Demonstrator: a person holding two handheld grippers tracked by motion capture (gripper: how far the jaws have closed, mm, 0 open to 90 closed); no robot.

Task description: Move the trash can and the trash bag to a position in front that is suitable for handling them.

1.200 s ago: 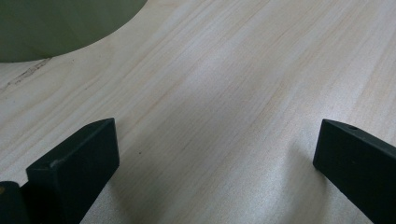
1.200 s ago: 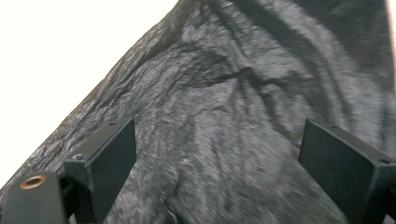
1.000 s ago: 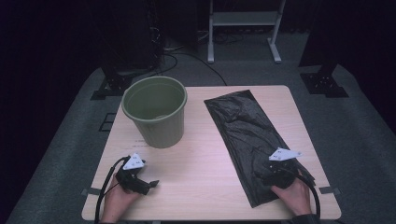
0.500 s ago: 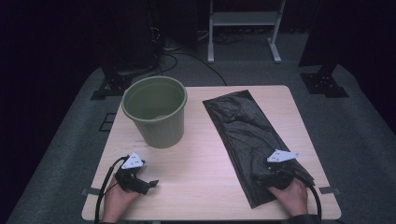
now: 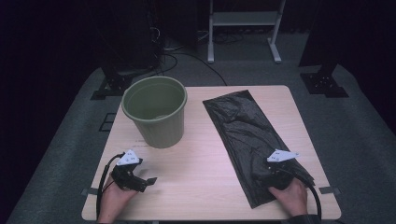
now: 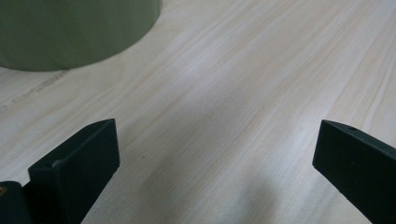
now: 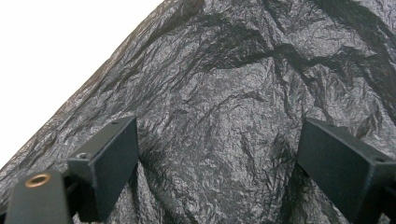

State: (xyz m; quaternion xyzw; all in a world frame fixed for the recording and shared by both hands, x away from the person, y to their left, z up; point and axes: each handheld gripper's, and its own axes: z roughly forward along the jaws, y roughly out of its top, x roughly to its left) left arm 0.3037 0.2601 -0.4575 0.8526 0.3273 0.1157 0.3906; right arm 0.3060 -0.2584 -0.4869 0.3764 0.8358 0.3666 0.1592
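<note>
Right gripper (image 7: 217,158), jaws spread, over the black bin bag (image 5: 247,135); left gripper (image 6: 215,163), spread, above bare tabletop (image 5: 201,172).

— Room's nearly black; only the table (image 5: 201,186) is lit, from overhead, with a pale sheen mid-board.

— Close up, the bare wood beside the black bag (image 7: 243,116) blows out white, and the green bucket (image 6: 70,28) looks soft, out of focus.
</note>
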